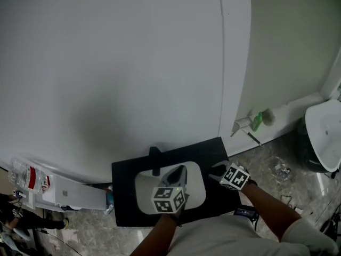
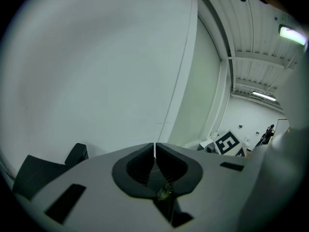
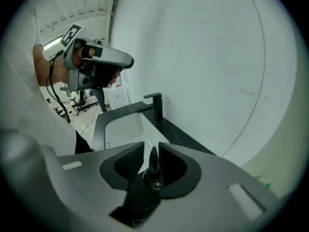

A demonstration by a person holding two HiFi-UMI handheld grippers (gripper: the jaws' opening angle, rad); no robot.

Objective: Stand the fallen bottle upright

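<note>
A plain white wall fills most of the head view, with a grey marbled floor running along its foot at the right. Against the wall stands a black counter with a white sink sunk into it. The person's two bare forearms reach in from the bottom edge.

The left gripper hangs over the sink basin and points toward the wall. In its own view the jaws are pressed together, with only a hairline seam between the pads and nothing clamped in them. The right gripper hangs just beside it, over the counter's right part. In its view the jaws stand a little apart, aimed down toward the sink and the black faucet, which rises at the back of the counter.

A white rounded fixture sits on the floor at the far right. A clear plastic item with a red label lies at the lower left edge, and a small green object rests on the baseboard.

A slim dark tapered shape shows in the gap between the right jaws, with a glassy ring at its foot. Whether it is the bottle or a piece of the gripper cannot be told, and the pads do not visibly press on it. The bottle cannot be picked out for certain anywhere else.
</note>
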